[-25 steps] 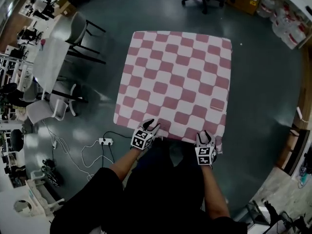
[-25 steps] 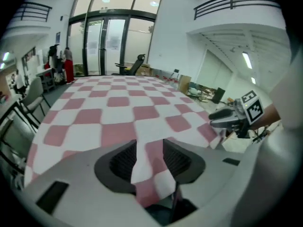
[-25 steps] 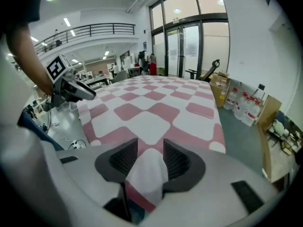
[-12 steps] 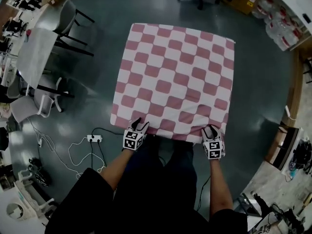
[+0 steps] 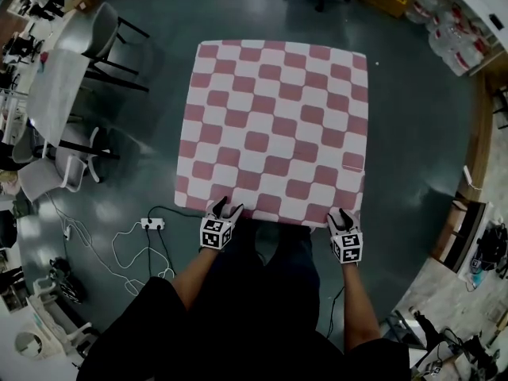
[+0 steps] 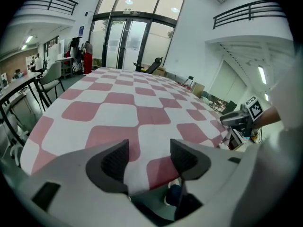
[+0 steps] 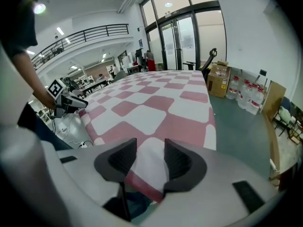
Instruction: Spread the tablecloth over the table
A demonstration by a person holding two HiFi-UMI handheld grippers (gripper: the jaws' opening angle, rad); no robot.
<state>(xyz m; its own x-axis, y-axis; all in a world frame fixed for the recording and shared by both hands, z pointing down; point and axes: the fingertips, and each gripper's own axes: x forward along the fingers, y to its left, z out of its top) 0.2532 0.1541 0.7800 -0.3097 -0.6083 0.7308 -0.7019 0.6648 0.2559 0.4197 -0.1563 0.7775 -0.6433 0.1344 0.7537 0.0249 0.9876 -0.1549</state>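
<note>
Tablecloth lies flat over the whole bench, so the task looks all but done: its near hem sits unpinched between the opening jaws of the left gripper and the slightly closing jaws of the right gripper.

On the grey floor, a white power strip trails looped cable near its left edge. Grey chairs flank a side table. Probably water jugs stand at the upper right corner.

The tablecloth is checked pink and white.
</note>
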